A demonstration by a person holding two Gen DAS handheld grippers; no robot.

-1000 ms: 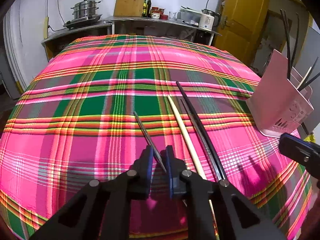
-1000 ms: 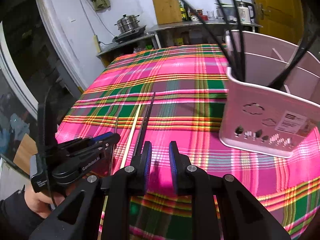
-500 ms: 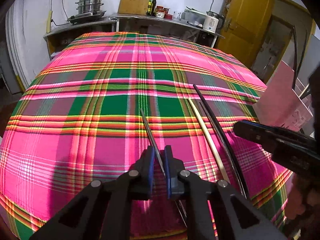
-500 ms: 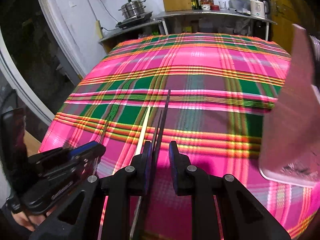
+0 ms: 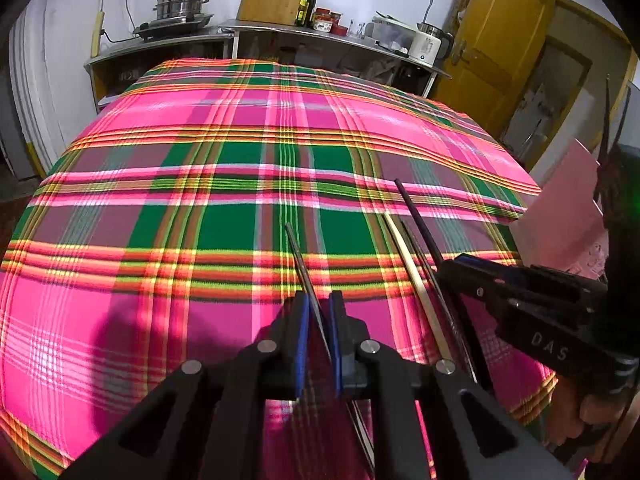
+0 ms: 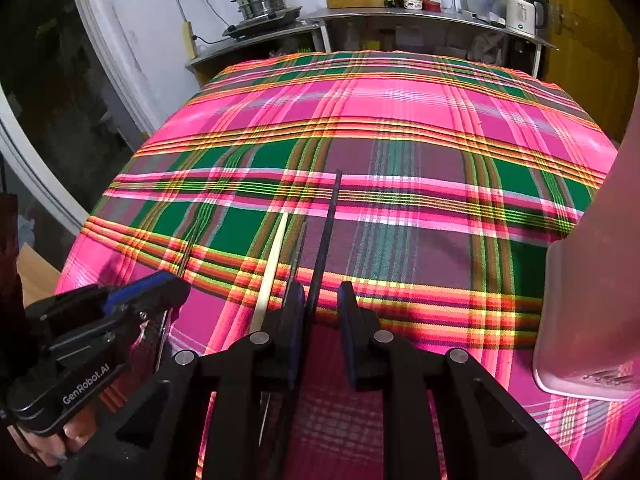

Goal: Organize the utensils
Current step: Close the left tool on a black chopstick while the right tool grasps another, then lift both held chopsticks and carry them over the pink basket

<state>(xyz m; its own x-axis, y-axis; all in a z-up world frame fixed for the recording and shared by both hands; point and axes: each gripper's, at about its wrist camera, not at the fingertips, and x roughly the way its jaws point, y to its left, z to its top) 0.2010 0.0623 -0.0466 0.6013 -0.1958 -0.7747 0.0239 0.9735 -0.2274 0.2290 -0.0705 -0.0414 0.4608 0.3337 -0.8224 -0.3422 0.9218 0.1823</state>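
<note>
Several chopsticks lie on the pink plaid tablecloth (image 5: 200, 200). A thin dark chopstick (image 5: 300, 256) runs between the fingers of my left gripper (image 5: 319, 312), which is narrowly open around it. A pale wooden chopstick (image 5: 416, 280) and a black chopstick (image 5: 416, 216) lie to its right. In the right wrist view the black chopstick (image 6: 328, 232) passes between the fingers of my right gripper (image 6: 320, 300), close to the left pad, jaws slightly apart; the pale chopstick (image 6: 272, 264) lies just left. The pink utensil holder (image 6: 592, 280) stands at the right, with dark chopsticks in it (image 5: 608, 120).
The right gripper's body (image 5: 540, 308) shows at the right of the left wrist view; the left gripper (image 6: 92, 340) shows at the lower left of the right wrist view. A counter (image 5: 320, 36) with pots, bottles and a kettle stands behind the table.
Both grippers moved forward and lower over the chopsticks. The right gripper swung left away from the holder and now straddles the black chopstick. The left stays around the thin dark one.
</note>
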